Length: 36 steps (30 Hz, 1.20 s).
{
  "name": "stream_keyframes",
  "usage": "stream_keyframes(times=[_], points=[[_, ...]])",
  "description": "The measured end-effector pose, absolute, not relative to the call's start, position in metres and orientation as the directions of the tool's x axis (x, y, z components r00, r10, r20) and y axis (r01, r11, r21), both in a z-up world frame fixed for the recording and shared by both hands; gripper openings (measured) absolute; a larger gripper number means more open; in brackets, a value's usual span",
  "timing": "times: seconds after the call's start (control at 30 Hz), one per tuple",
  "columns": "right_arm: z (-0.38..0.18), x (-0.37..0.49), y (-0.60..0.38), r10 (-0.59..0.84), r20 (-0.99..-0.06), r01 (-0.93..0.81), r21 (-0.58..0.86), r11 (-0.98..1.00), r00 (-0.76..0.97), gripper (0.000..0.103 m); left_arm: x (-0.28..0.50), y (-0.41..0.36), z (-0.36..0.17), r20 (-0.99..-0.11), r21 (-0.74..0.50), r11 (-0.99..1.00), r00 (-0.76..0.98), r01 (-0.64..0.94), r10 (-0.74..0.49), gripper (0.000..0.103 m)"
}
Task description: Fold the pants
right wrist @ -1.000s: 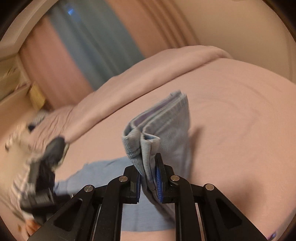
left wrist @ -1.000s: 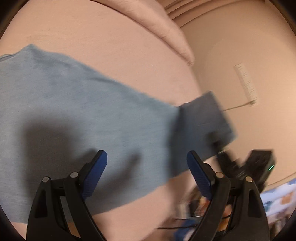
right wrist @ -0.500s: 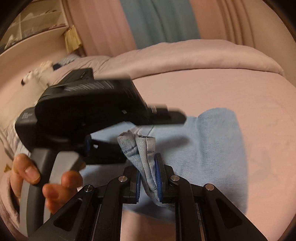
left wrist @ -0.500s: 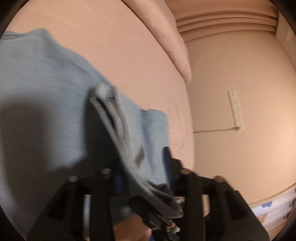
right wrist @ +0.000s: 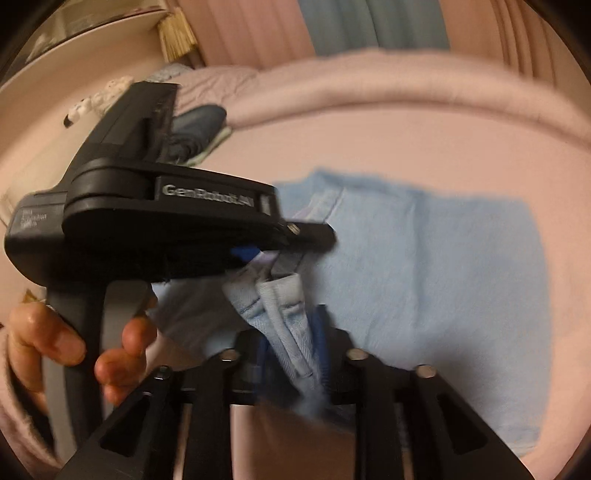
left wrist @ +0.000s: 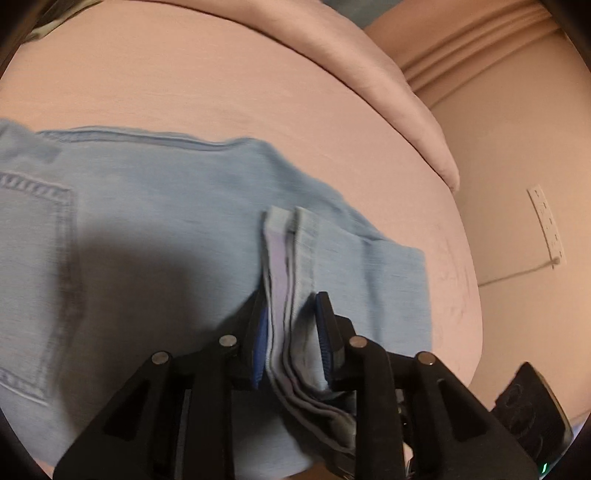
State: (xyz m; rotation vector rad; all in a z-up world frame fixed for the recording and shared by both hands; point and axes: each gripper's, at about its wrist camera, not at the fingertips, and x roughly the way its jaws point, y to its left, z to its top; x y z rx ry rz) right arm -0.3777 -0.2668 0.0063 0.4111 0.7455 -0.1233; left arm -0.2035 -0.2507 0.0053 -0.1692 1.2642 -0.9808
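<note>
Pants [left wrist: 155,236] cut off at left edge, left-wrist view. Right-wrist view motion-blurred; left gripper [right wrist: 258,254] body hides pant hems behind it; right gripper [right wrist: 291,354] fingertips smeared.

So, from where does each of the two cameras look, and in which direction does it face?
Left wrist: sits on the left gripper, looking over the jeans across the bed; its fingers clamp the stacked hems.
Right wrist: sits on the right gripper, facing the curtain; its fingers, the left gripper and the left hand show.
Shared: both show the jeans.
</note>
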Motion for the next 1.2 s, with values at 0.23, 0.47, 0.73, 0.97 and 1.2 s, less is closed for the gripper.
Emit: stream_keyframes(times=[0.23,0.47,0.73,0.97,1.2], points=[[0.041,-0.438,-0.325,0.106,-0.531,0.215,0.507,0.835,0.841,0.056,-0.197,-0.231,0.027,-0.706,-0.547,0.608,0.073,0.575,-0.704,0.046],[0.049,-0.437,-0.392,-0.074,-0.585,0.402,0.456,0.794,0.808,0.055,-0.238,-0.265,0.029,-0.699,-0.521,0.463,-0.048,0.717,-0.713,0.046],[0.020,-0.379,-0.421,-0.121,-0.772,0.515,0.290,0.807,0.624,0.021,-0.265,-0.280,-0.007,-0.774,-0.470,0.422,-0.131,0.775,-0.620,0.044],[0.011,-0.386,-0.429,-0.085,-0.791,0.549,0.338,0.765,0.606,0.010,-0.259,-0.266,-0.014,-0.756,-0.509,0.424,-0.154,0.749,-0.636,0.041],[0.035,-0.428,-0.372,-0.088,-0.751,0.490,0.332,0.806,0.654,0.014,-0.262,-0.265,-0.006,-0.751,-0.528,0.431,-0.165,0.732,-0.639,0.041]])
